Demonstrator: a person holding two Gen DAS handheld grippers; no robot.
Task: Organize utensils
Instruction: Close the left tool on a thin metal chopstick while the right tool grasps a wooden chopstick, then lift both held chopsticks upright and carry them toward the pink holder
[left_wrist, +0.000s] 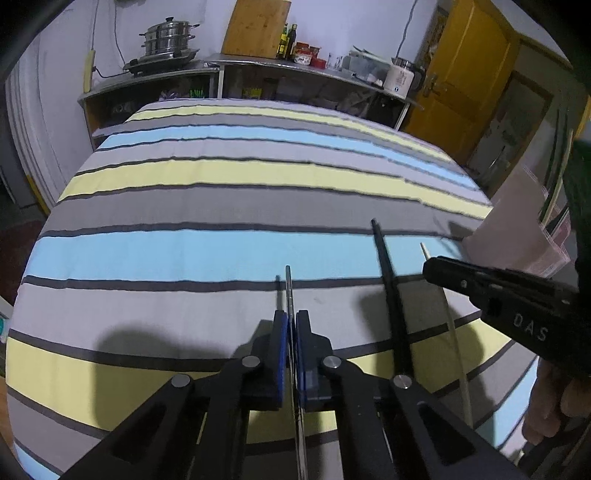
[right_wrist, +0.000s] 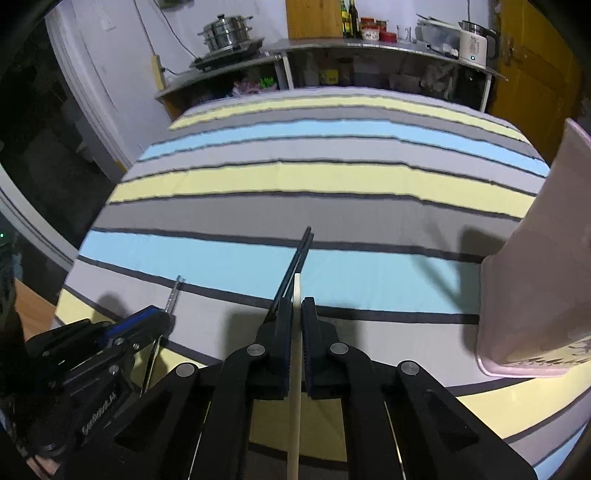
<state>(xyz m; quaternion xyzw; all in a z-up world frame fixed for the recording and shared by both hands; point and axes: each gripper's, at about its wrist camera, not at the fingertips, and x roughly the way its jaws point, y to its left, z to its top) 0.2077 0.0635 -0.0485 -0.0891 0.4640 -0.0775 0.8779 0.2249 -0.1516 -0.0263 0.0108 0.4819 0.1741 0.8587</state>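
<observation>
My left gripper is shut on a thin metal chopstick that juts out past its blue pads. To its right a pair of black chopsticks lies on the striped cloth. My right gripper is shut on a pale wooden chopstick, whose tip pokes out just ahead of the fingers. The black chopsticks lie immediately left of it. The left gripper shows at lower left with the metal chopstick. A pink utensil holder stands at the right.
The striped cloth covers the whole table. Behind it a metal shelf carries a steamer pot, bottles, jars and a kettle. A yellow door is at the far right. A person's hand holds the right gripper.
</observation>
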